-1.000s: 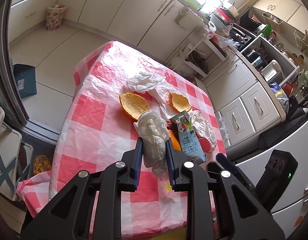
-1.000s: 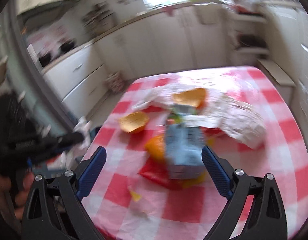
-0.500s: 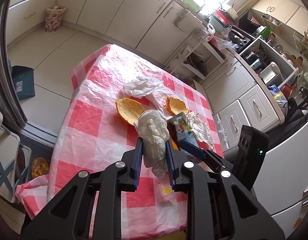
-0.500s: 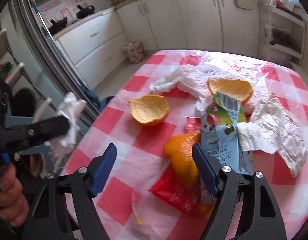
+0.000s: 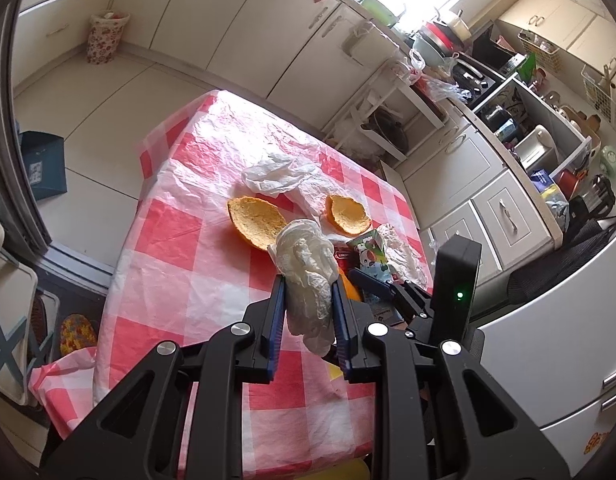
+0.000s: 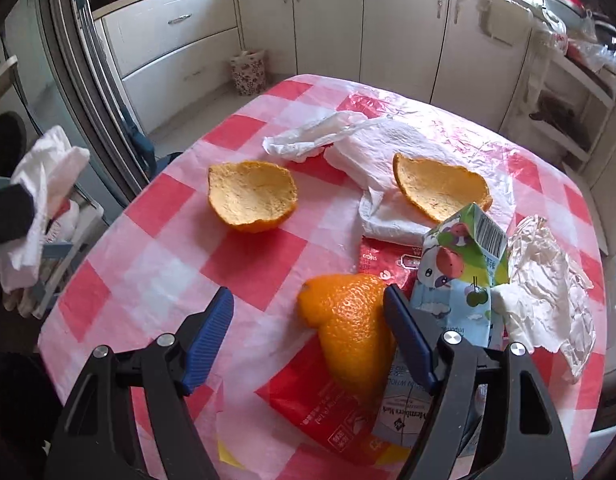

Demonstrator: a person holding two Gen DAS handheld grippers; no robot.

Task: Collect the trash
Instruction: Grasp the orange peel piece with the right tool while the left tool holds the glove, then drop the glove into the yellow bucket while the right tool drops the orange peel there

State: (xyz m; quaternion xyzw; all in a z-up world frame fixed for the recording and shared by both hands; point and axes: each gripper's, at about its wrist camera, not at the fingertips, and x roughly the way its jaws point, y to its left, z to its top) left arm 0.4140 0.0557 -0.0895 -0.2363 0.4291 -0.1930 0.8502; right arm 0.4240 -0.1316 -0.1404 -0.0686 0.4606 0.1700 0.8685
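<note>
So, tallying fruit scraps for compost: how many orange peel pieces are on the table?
3: a cupped peel left of centre, another on the white tissue, a third on the red wrapper. More may be hidden.

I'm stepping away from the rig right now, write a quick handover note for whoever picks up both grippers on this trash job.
Left gripper: shut on a crumpled white tissue, held above the table.
Right gripper: open, low over the table, jaws either side of the orange peel on the red wrapper; nothing gripped.
Done: one tissue picked up, not yet binned.
Left on the table: two hollow peel halves, white plastic bag, juice carton, crumpled paper, the peel and wrapper.
</note>
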